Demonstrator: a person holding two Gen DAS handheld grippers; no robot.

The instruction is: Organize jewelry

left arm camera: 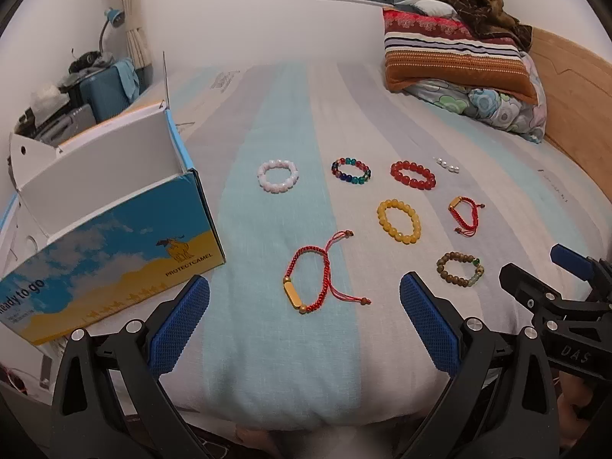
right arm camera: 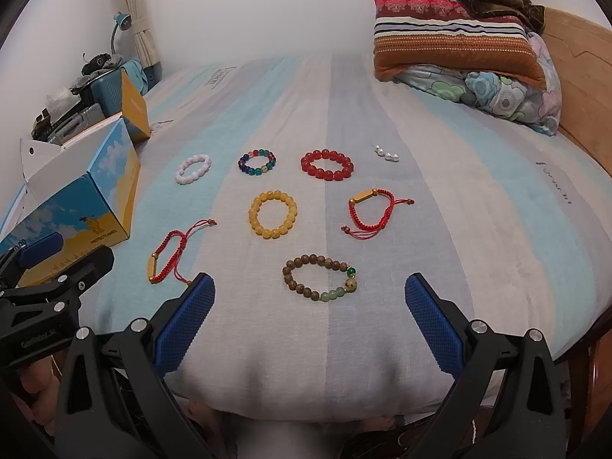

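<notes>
Several bracelets lie spread on a striped bedsheet. A red cord bracelet with a gold bar [left arm camera: 310, 275] [right arm camera: 165, 257] lies just ahead of my open, empty left gripper [left arm camera: 304, 287]. A brown wooden bead bracelet [right arm camera: 321, 277] [left arm camera: 460, 269] lies just ahead of my open, empty right gripper [right arm camera: 310, 285]. Farther off lie a yellow bead bracelet [left arm camera: 398, 221] [right arm camera: 272, 214], a second red cord bracelet [left arm camera: 464, 215] [right arm camera: 369, 210], a pink one [left arm camera: 277, 176] [right arm camera: 193, 168], a multicoloured one [left arm camera: 351, 171] [right arm camera: 257, 162], a red bead one [left arm camera: 412, 175] [right arm camera: 326, 164] and small white pearls [left arm camera: 446, 163] [right arm camera: 386, 153]. An open blue and yellow box [left arm camera: 114, 225] [right arm camera: 76, 199] stands at the left.
Striped pillows and a floral quilt [left arm camera: 459, 61] [right arm camera: 459, 49] are piled at the far right by the wooden headboard [left arm camera: 573, 88]. Suitcases and clutter [left arm camera: 95, 88] stand beyond the bed's left edge. The other gripper shows in each view, at the right [left arm camera: 566, 290] and the left [right arm camera: 49, 279].
</notes>
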